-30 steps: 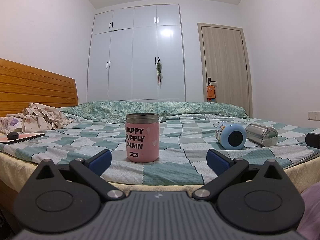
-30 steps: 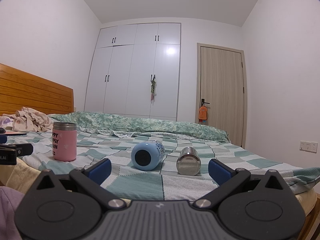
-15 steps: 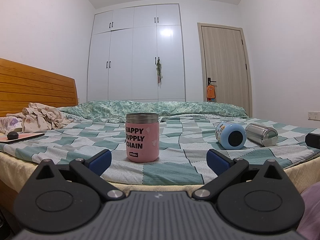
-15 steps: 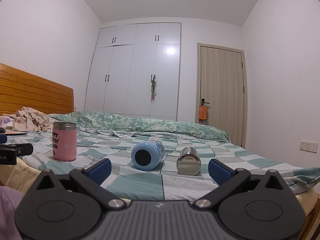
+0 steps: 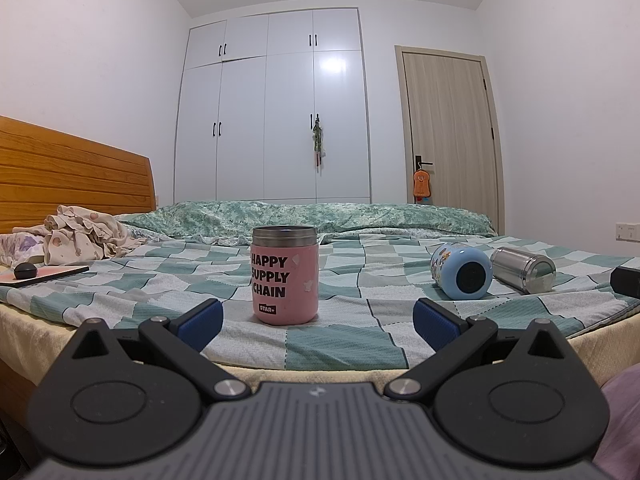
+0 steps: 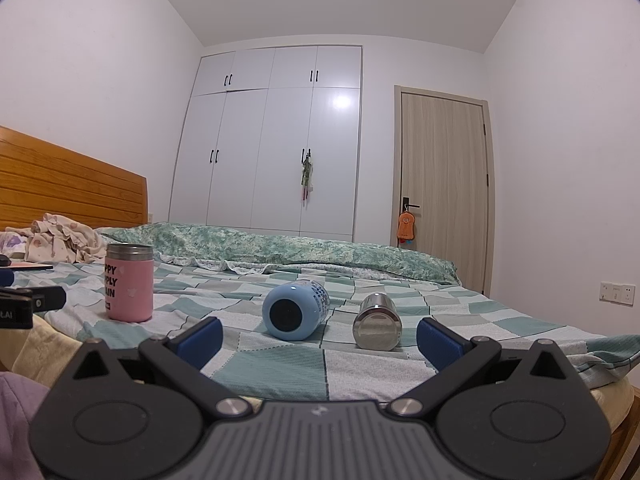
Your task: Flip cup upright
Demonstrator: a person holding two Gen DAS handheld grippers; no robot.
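Bedroom, white wardrobe [image 5: 272, 108] and door [image 6: 444, 196] behind, checked bed [image 6: 280, 364] up front. Two cups down on their sides mid-bed: blue cup [image 6: 295, 311], base end toward the right camera, long axis running away and slightly right; steel cup [image 6: 377, 322] just beside it on the right, also base-first, apart by a narrow gap. Pink cup [image 5: 285, 275] already upright, well to the left of both. Right tool [image 6: 318, 338] low at the near bed edge, pads spread wide, holding nothing, the blue and steel cups both framed between them and straight ahead. Left tool [image 5: 318, 318] likewise spread and empty, squared on the pink cup, with the blue cup [image 5: 462, 271] and steel cup [image 5: 524, 270] off to its right. Right tool judged nearer to the fallen pair. Likely approach: across a cup's barrel, since the base-on axis offers only the round end. No cup gripped yet.
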